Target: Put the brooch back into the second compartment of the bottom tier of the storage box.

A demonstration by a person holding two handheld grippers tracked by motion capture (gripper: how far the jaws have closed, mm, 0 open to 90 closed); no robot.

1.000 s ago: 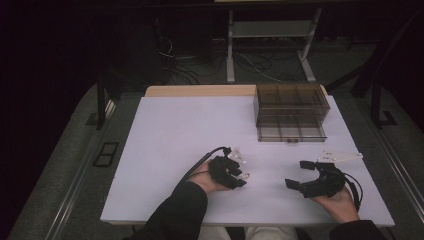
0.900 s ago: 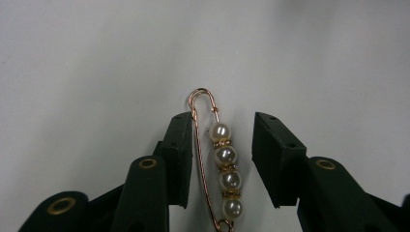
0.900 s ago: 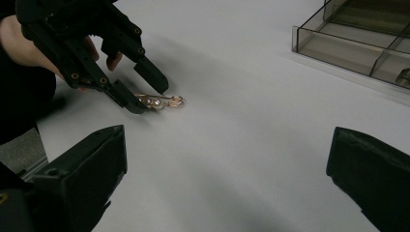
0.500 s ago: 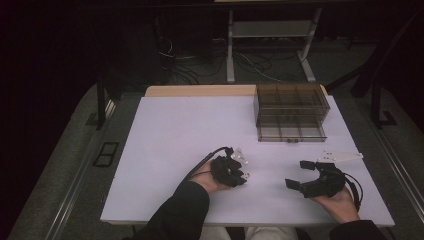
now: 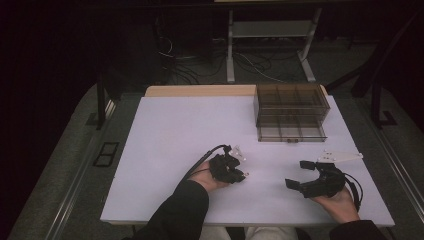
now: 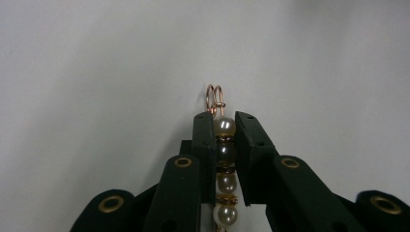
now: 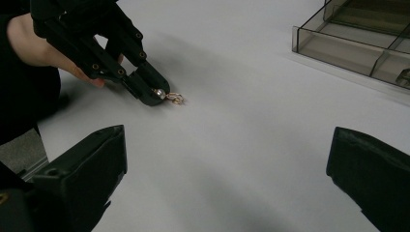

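A short string of pearl beads (image 6: 225, 154) with copper wire loops at its end lies on the white table (image 5: 175, 130). My left gripper (image 6: 224, 121) is shut on it. Its jaws have just been closing, and the beads sit between the pads with the loops poking out past the tips. In the right gripper view the left gripper (image 7: 154, 94) rests low on the table with the beads (image 7: 173, 98) at its tip. In the high view it (image 5: 240, 176) is at the front centre. My right gripper (image 5: 297, 174) stands open to its right, holding nothing (image 7: 227, 140).
A smoky clear plastic drawer box (image 5: 291, 111) with several compartments stands at the back right of the table, its lower drawer pulled out (image 7: 358, 43). Bare white surface lies between the two grippers and to the left.
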